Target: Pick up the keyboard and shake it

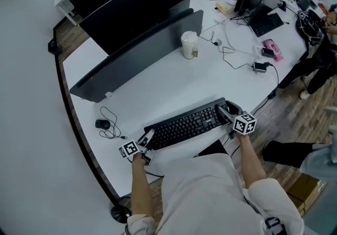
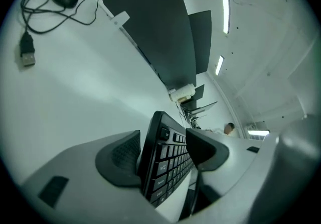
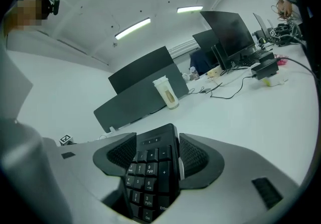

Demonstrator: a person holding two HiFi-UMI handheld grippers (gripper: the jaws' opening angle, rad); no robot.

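Head view looks down; gripper views share keyboard (image 1: 187, 123).

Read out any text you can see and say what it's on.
"9 PgUp": number-pad key on the keyboard
"6": same pad
"3 PgDn": same pad
"+": same pad
"Del": same pad
Other keys: too blurred.
Label on the cup: too small.

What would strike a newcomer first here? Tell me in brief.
A black keyboard sits at the near edge of the white desk, its number-pad end clamped in the right gripper, its other end between the left gripper's open jaws. Behind it stand a dark divider panel and a pale cup.
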